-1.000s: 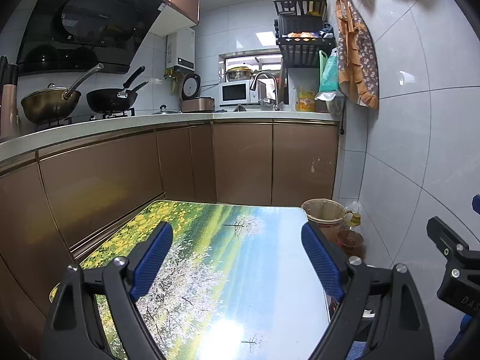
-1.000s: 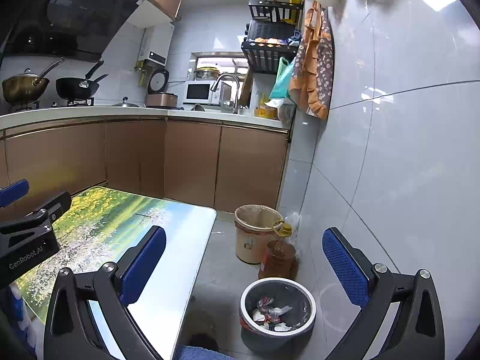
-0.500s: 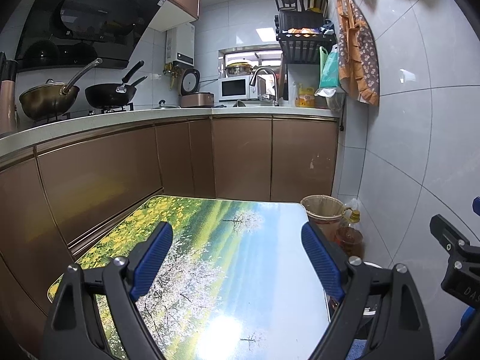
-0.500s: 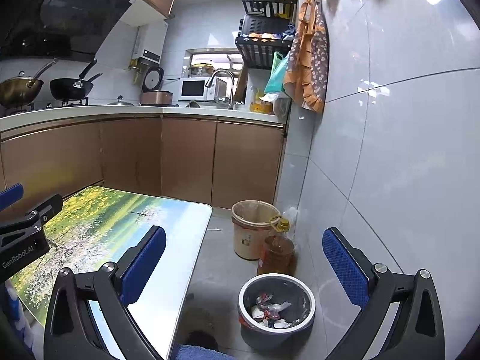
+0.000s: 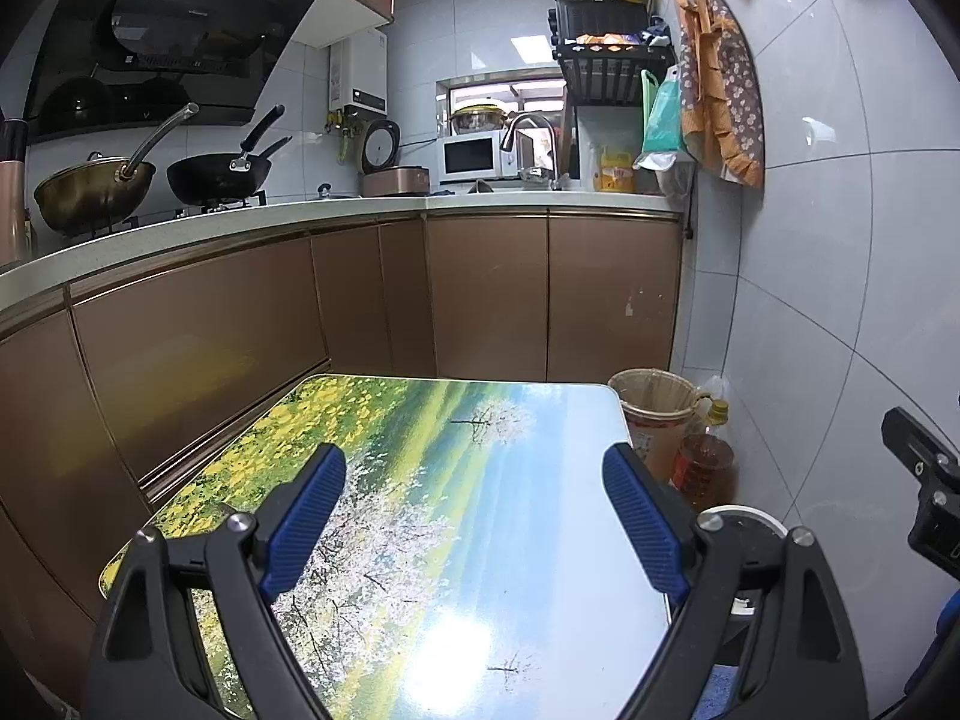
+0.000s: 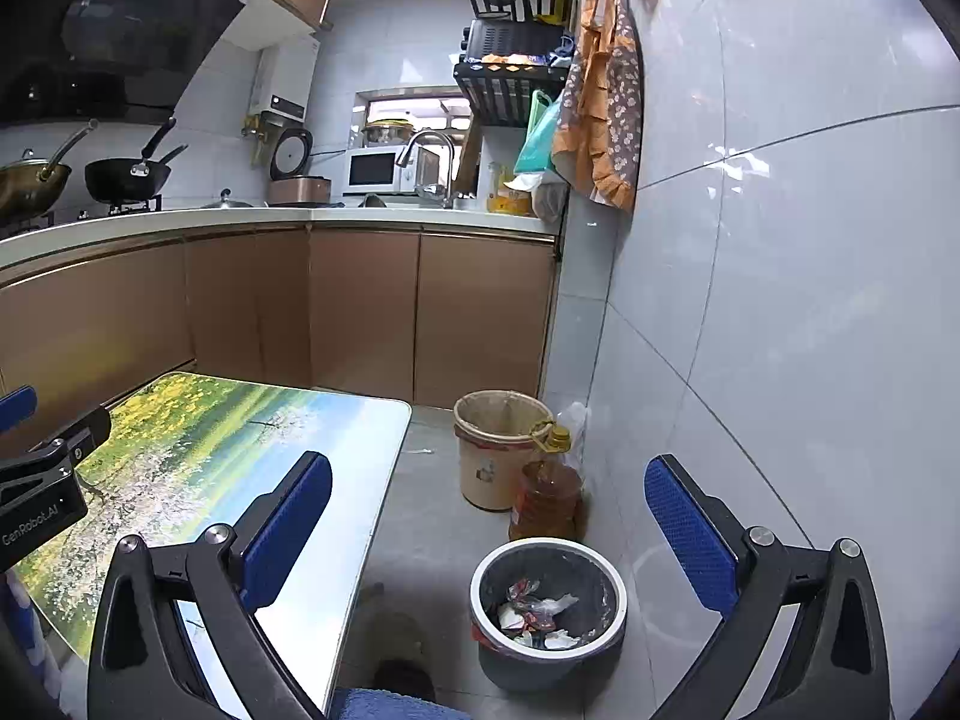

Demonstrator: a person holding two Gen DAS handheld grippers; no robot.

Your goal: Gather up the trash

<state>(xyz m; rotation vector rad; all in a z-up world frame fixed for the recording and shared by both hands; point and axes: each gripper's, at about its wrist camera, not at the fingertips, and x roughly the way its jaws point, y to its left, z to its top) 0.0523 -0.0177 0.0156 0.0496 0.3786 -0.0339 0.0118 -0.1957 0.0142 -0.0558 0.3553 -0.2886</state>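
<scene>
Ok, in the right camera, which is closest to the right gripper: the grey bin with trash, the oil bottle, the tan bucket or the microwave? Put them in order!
From the right gripper, nearest first:
1. Grey bin, on the floor just below, between the open jaws.
2. Oil bottle, right behind the bin, by the wall.
3. Tan bucket, next to the bottle, a little farther back.
4. Microwave, far away on the counter.

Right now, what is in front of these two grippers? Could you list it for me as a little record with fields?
Place: small kitchen with brown cabinets
Table: low table with a printed landscape top, nothing on it
Left gripper: open, empty, over the table
Right gripper: open, empty, over the floor
Trash bin: round grey bin with a white rim on the floor, wrappers and paper scraps inside
Behind it: amber oil bottle with a yellow cap, then a beige lined bucket
</scene>
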